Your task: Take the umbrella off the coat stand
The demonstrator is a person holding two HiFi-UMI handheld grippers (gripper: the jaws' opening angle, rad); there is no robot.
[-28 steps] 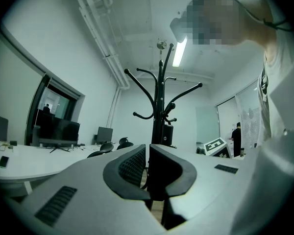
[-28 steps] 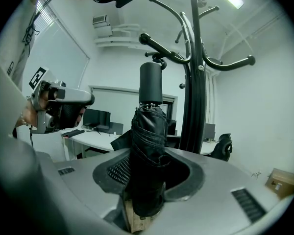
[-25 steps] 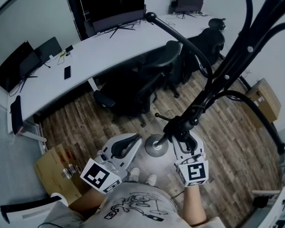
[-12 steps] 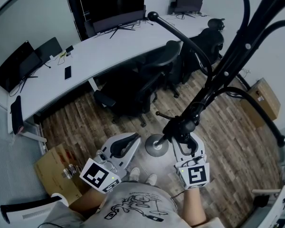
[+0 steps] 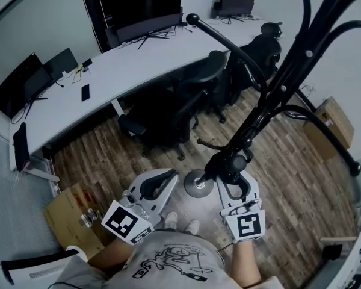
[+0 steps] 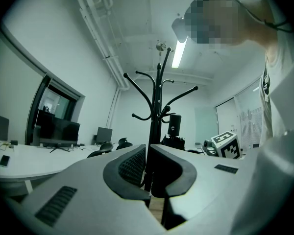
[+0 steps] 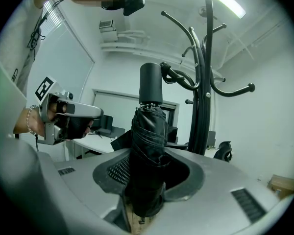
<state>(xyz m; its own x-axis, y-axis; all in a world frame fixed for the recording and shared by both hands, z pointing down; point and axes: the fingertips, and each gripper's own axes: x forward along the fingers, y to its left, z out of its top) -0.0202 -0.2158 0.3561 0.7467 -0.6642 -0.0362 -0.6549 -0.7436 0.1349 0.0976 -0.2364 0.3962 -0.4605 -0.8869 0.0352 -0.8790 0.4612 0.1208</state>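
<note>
- R gripper point(image 7: 147, 175): jaws clamped on the folded black umbrella point(image 7: 148, 131), pads pressing the canopy from both sides.
- Umbrella stands upright in that grip. Its cylindrical handle point(image 7: 151, 84) is on top & the canopy's lower end pokes out below the jaws.
- Umbrella is just beside the pole of the coat stand point(image 7: 206, 82). Handle top is level w/ 1 of the lower hooks point(image 7: 179, 78); can't tell if they touch.
- L gripper point(image 6: 147, 153): jaws together w/ only a thin slit, nothing betw. them. It's aimed at the stand's pole & holds nothing.
- Head view: both grippers are low in frame, in front of the person's torso. The R one is up against the pole; the L one is near the stand's round base point(image 5: 197, 184), not touching the stand.
- Backgd: long white desk point(image 5: 126, 71) w/ monitors point(image 5: 24, 86), black office chairs point(image 5: 180, 107) & wood floor point(image 5: 289, 179). 1 cardboard box point(image 5: 332, 125) is to the right & another point(image 5: 69, 212) is by the L arm.
</note>
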